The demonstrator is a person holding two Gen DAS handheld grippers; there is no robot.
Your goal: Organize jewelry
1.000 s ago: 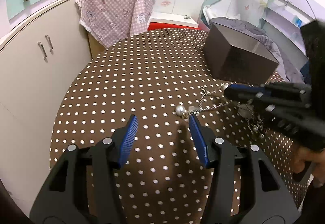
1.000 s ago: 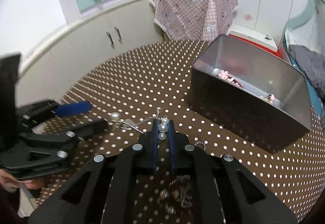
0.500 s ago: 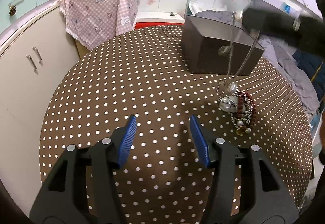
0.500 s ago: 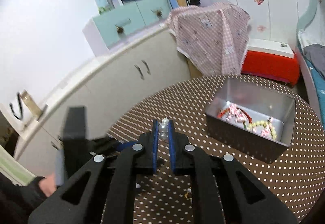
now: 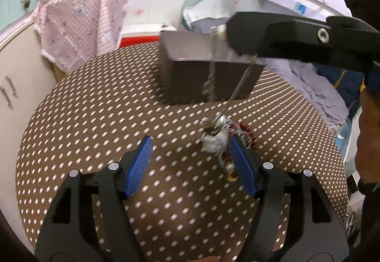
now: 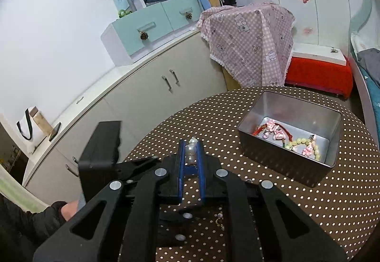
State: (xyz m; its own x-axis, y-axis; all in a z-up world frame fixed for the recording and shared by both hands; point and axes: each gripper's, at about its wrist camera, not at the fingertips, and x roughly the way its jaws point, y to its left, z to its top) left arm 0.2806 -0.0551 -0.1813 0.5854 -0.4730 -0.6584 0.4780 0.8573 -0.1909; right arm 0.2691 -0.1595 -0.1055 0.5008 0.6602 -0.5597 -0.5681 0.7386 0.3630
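Right gripper (image 6: pixel 190 155) clamped on a pearl necklace (image 6: pixel 191 150), blue fingers (image 6: pixel 181 167) nearly together with the pearls pinched between them, held high above the dotted table (image 5: pixel 95 119)

Chain of that necklace (image 5: pixel 211 77) hanging down in front of the metal box (image 5: pixel 190 77), lower end seemingly caught in the small heap of jewelry (image 5: pixel 223 136) left on the cloth, though motion blur makes that hard to confirm

Likely light and limp, with smooth round beads prone to slipping out of a loose pinch; thin links probably easy to snag or stretch if tugged against the tangle, so best taken at a cluster of beads or at the clasp, not at the bare chain

Left gripper (image 5: pixel 190 162) wide open and holding nothing, low over the table, its right finger just beside the heap, possibly touching it

Box open at the top, sitting at the far right side of the table, already containing pink charms, a red cord and a pale green bead bracelet (image 6: pixel 301 145)

Next move, by the look of it: carrying the necklace over the box and letting go
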